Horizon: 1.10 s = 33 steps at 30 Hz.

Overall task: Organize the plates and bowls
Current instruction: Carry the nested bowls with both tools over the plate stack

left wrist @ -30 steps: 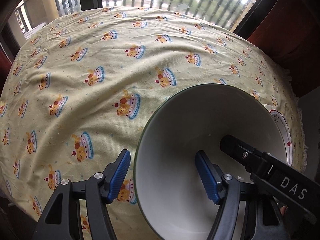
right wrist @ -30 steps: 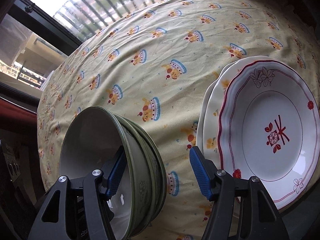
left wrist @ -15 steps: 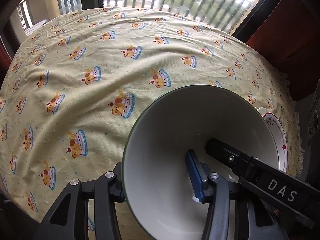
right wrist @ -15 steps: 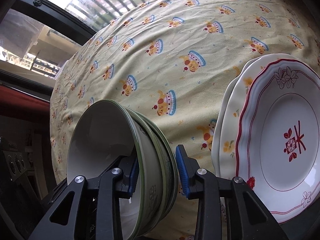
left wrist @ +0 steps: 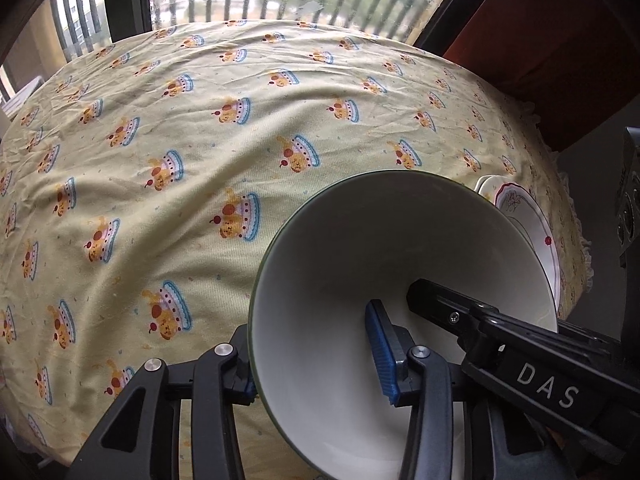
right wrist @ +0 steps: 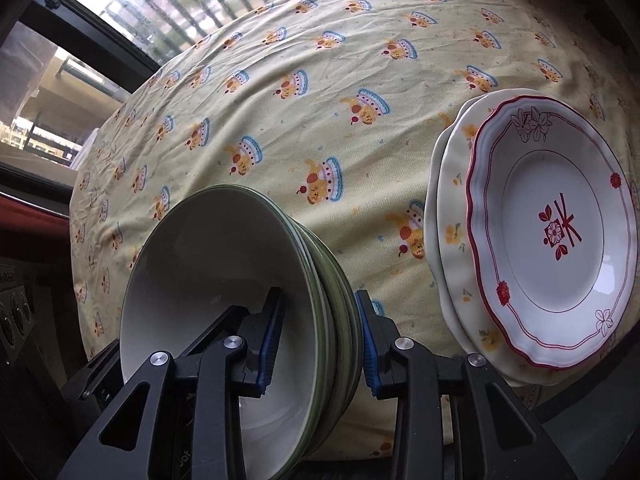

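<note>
In the left wrist view, the left gripper (left wrist: 316, 354) is sitting at the bottom centre of the frame, its two blue pads pinching the near wall of the stack of bowls (left wrist: 400, 264), one pad hidden outside the rim at lower left, the other inside the white bowl. Further right in the same view, the black finger of the other tool is reaching into the bowl from the lower right, and the plates (left wrist: 528, 220) are peeking out behind the rim at the right edge.

In the right wrist view, the stack of bowls (right wrist: 224, 280) is filling the lower left, several green-rimmed bowls nested together. The right gripper (right wrist: 316, 340) is clamping their opposite wall at bottom centre, one pad inside, one outside against the outermost bowl. To the right, the stacked plates (right wrist: 552, 232) are resting on the tablecloth (right wrist: 320, 120), the red-trimmed one on top, near the table edge at lower right.

The likely risk is that both tools are gripping only thin rim walls of a heavy nested stack; uneven lifting could be tilting it, letting inner bowls slide or the glazed wall slip from the pads. Swinging rightward could also be knocking the plates, which look to be sitting close to the edge.
</note>
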{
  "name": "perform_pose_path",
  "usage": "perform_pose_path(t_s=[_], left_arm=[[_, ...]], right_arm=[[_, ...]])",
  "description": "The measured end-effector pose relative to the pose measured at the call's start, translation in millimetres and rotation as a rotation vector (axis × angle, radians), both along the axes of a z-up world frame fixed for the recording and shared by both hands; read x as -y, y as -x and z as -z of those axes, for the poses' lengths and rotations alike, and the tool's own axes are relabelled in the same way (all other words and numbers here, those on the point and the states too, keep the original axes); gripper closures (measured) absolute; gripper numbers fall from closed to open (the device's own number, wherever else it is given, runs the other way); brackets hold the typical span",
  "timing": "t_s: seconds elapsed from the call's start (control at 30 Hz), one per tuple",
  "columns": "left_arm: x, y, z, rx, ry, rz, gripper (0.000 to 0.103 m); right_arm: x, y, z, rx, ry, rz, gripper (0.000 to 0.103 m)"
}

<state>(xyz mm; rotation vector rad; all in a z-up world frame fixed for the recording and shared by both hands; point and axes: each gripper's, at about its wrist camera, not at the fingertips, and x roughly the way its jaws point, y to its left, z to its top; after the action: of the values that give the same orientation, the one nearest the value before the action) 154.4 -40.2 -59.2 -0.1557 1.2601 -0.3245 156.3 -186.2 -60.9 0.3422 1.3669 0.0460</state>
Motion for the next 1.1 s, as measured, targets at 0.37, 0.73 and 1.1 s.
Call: perform_pose_path(t_s=[0.37, 0.73, 1.1], left_arm=[[-18, 13, -21, 0.078, 0.044, 0.027, 0.060], [-15, 19, -42, 0.169, 0.002, -0.013, 0.060], [17, 18, -47, 0.114, -0.034, -0.121, 0.059]], right_arm=[[-19, 19, -30, 0.054, 0.040, 0.058, 0.065], [-19, 23, -48, 0.122, 0.011, 0.029, 0.066], [13, 14, -53, 0.154, -0.049, -0.035, 0.066]])
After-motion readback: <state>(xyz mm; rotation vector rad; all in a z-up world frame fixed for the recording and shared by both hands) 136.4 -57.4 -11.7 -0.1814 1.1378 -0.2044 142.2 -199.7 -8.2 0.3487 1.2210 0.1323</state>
